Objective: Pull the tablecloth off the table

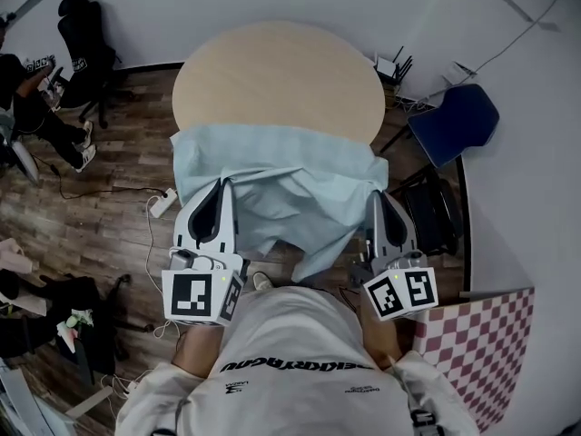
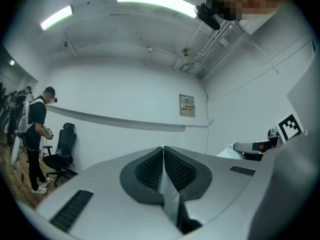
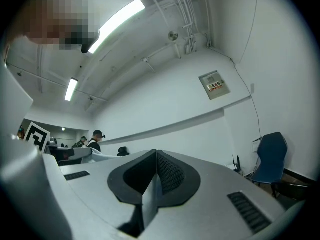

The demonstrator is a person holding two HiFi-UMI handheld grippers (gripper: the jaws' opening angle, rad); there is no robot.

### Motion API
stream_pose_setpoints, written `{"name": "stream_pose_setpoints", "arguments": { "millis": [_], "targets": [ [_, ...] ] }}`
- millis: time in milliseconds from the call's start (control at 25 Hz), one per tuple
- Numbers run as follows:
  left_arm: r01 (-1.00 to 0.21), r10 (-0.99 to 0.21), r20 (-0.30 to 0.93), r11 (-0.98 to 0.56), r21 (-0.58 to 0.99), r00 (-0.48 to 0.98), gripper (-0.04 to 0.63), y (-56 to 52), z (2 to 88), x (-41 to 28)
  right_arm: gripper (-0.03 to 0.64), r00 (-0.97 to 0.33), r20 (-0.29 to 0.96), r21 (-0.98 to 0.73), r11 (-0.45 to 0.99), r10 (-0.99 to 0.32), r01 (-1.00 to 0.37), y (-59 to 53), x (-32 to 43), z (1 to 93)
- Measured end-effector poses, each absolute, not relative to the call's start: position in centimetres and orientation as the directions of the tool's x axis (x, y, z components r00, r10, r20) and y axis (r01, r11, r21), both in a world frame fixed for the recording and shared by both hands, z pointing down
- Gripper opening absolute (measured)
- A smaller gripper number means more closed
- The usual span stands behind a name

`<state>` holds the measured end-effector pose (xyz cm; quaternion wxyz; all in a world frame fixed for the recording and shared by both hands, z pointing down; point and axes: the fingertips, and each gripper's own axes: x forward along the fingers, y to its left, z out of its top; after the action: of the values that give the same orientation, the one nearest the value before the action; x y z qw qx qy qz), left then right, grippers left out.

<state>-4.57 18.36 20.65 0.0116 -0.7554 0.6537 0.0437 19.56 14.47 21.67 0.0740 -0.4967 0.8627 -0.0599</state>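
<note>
The pale blue tablecloth (image 1: 281, 175) sags off the round table's (image 1: 272, 62) near edge at mid-frame — the wooden top above it lies bare. The left gripper (image 1: 221, 189) is clamped on the cloth's left edge and the right gripper (image 1: 375, 198) on its right edge, a thin fold caught between each pair of pads.

Two grey, two-jaw grippers held level, side by side, both clamped shut.
The left gripper (image 1: 221, 187) and right gripper (image 1: 378, 200) point straight away from the person's chest, well apart. On each, the ribbed dark pads (image 2: 147, 170) press together on a thin fold of pale blue tablecloth (image 1: 281, 166).
</note>
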Motion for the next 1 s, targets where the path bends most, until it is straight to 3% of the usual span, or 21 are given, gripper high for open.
{"name": "stream_pose_setpoints", "arguments": {
  "millis": [1000],
  "targets": [
    [-0.997,-0.981,-0.181,-0.078,0.021,0.073,0.017,24.5,15.0,-0.1,0.037,-0.522,-0.152,-0.154,0.542,-0.839,-0.826,18.1,24.4,17.0]
  ]
}}
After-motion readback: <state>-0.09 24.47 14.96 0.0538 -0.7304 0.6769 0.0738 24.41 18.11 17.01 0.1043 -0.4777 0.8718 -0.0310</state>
